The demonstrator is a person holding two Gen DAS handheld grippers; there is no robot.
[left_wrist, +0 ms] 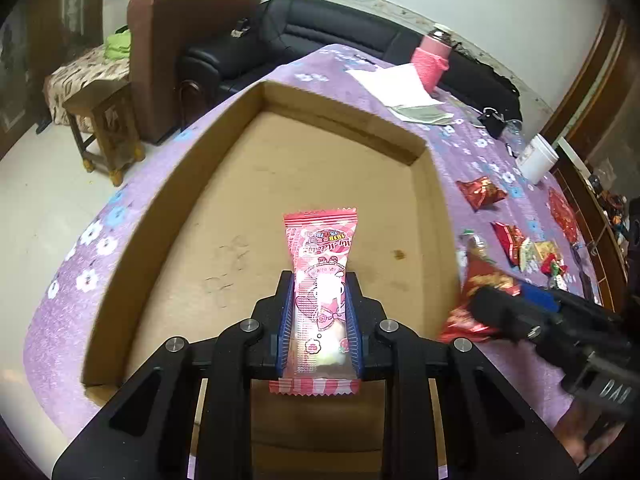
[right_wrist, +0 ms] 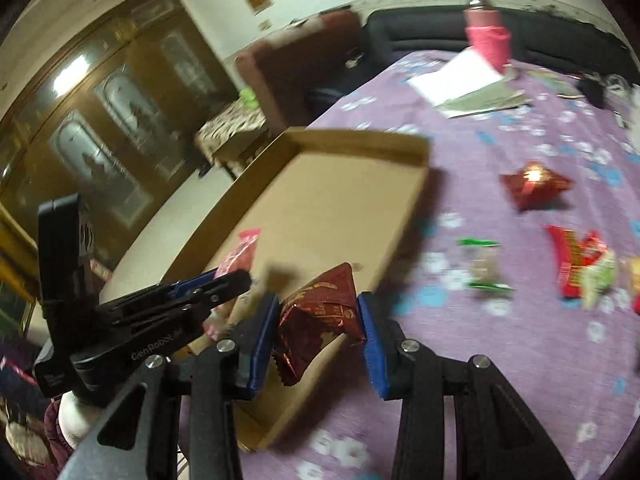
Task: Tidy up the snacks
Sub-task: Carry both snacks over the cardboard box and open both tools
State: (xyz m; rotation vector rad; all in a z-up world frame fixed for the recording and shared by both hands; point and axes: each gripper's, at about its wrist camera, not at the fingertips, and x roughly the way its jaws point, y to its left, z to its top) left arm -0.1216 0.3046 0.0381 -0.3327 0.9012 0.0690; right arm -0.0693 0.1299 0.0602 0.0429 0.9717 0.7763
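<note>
Left gripper is clamped on a pink packet, held above the cardboard tray. Right gripper pinches a red packet over the tray's near edge. Other snacks lie scattered on the purple cloth beside the tray.

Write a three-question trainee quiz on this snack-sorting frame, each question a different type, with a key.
1. True or false: the cardboard tray already has several snacks lying on its floor.
2. What does the left gripper hold?
A. pink packet
B. white cup
C. sheet of paper
3. Fill in: the right gripper grips a dark ___ foil packet.

Key: 1 false, its floor looks bare; 2 A; 3 red.
</note>
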